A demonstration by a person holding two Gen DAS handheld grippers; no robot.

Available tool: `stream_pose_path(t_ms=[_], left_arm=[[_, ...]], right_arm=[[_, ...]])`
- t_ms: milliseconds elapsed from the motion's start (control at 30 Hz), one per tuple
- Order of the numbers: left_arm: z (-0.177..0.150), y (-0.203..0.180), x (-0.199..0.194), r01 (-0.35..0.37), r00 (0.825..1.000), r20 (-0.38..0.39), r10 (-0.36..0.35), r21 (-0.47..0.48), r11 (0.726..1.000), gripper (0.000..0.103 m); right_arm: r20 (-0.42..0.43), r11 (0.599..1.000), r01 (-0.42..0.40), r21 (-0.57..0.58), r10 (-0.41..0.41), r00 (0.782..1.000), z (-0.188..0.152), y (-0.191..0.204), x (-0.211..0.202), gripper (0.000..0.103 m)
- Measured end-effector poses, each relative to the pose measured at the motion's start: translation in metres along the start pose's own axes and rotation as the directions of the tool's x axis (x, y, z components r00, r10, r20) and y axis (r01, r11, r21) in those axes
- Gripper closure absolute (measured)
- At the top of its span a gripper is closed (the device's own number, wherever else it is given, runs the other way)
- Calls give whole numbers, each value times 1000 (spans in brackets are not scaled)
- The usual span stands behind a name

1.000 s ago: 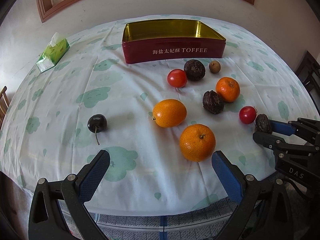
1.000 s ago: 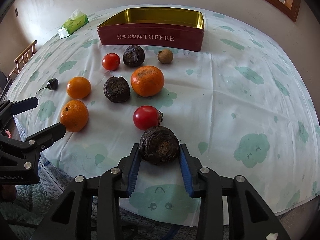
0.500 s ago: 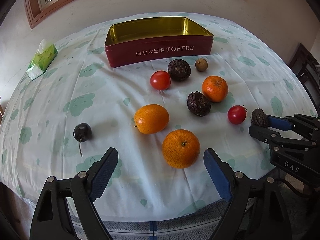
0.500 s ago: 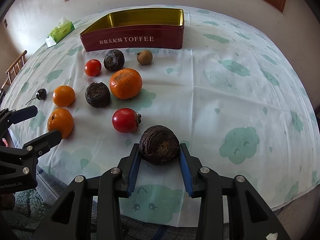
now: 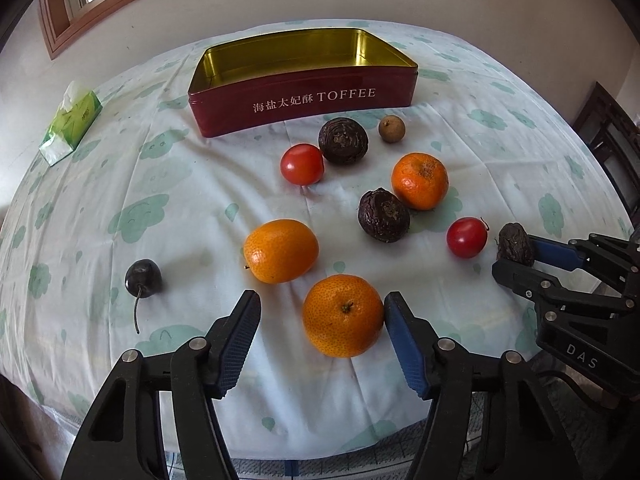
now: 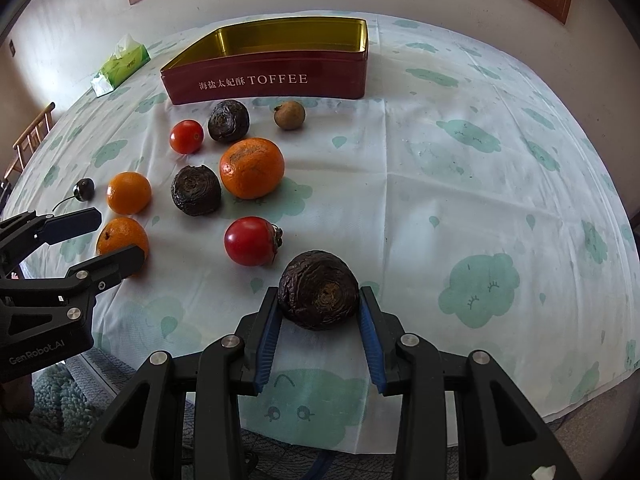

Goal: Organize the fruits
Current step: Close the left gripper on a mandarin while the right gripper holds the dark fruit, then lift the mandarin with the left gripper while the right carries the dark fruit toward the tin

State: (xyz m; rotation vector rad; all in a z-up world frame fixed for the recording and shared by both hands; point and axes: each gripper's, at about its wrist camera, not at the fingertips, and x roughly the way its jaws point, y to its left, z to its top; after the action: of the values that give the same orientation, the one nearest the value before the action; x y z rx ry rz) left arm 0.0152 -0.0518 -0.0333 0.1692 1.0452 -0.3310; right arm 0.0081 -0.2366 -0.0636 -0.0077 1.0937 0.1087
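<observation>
**Both grippers low at the table's near edge**

The right gripper [image 6: 319, 312] lies level over the near edge of the table [image 6: 460, 208], its blue pads clamped on a dark wrinkled round fruit [image 6: 318, 295]. The left gripper [image 5: 322, 336] reaches in low beside it, jaws spread, bracketing a dimpled orange mandarin [image 5: 343, 321]; its right pad touches the peel. The empty red rectangular toffee tin [image 5: 304, 100] sits toward the far edge.

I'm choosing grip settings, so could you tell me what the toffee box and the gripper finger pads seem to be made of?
The toffee box looks like thin sheet metal: glossy dark-red outside, mirror-like gold inside with a rolled rim. The left gripper pads look like blue ribbed rubber or soft plastic, matte, set on black hard-plastic fingers; I can't tell which.
</observation>
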Motion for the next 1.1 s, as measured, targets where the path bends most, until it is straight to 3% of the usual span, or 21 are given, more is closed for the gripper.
stream_pose_path(t_ms=[200, 400, 1100], left_arm=[[0, -4, 3, 14, 1000, -12, -14, 10, 1000, 55], [-1, -4, 4, 14, 1000, -12, -14, 12, 1000, 60], [-2, 4, 1, 18, 1000, 4, -18, -30, 999, 61]], right_arm=[[-2, 1000, -1, 1, 1, 1000, 0, 1, -1, 67], [-3, 1000, 2, -2, -2, 1000, 0, 1, -1, 67], [7, 1000, 21, -22, -21, 1000, 2, 6, -3, 68]])
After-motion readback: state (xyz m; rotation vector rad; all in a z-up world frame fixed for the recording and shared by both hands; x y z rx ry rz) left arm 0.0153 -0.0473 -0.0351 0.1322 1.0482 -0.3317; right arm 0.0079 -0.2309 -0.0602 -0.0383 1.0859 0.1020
